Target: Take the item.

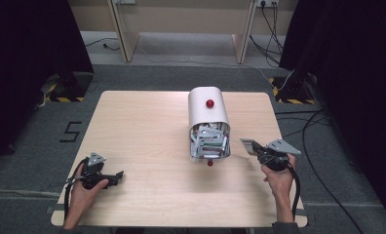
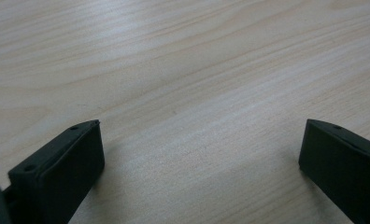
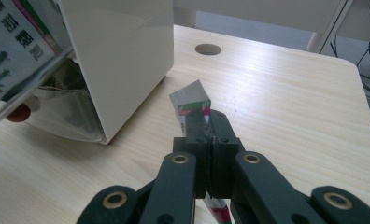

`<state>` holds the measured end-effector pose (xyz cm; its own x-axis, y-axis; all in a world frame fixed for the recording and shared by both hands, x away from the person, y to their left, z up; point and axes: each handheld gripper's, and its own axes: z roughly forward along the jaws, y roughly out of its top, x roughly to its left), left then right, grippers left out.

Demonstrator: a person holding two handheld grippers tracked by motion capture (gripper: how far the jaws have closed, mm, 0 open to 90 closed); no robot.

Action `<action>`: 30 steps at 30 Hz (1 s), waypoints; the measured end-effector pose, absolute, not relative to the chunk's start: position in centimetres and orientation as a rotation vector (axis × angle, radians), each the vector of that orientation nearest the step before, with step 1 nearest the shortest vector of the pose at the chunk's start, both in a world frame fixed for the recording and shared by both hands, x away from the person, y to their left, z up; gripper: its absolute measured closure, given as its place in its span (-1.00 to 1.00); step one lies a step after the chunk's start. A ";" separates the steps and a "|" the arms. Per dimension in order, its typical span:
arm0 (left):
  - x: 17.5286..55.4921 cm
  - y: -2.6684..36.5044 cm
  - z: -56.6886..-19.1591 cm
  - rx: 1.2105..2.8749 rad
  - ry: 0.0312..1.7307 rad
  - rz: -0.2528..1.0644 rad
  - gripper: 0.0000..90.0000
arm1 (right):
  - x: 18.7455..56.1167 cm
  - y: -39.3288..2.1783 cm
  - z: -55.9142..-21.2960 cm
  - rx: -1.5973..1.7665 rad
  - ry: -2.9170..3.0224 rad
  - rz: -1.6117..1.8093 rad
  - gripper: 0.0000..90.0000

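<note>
Black cables (image 1: 271,27) on grey floor (image 1: 30,131) beyond table.

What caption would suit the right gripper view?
Right gripper shut on a small packet, beside the white box on the wooden table.

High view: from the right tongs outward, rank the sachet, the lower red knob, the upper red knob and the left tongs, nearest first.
1. The sachet, pinched in the right tongs, sticking out to their left.
2. The lower red knob, at the open near end of the white bin.
3. The upper red knob, on the bin's top, farther back.
4. The left tongs, near the table's left front corner.
</note>
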<state>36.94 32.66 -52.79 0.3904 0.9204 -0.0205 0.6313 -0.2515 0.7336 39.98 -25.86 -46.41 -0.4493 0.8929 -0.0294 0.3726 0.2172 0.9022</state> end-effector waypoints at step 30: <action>36.9 32.7 -52.8 1.984 1.326 0.555 -1.00 | 41.0 -27.5 -49.1 1.303 1.932 1.174 0.91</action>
<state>36.94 32.66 -52.79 0.3904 0.9204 -0.0204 0.6313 -0.2515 0.7336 41.04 -27.49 -49.05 -0.3972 0.9168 0.0425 0.4602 0.1589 0.8735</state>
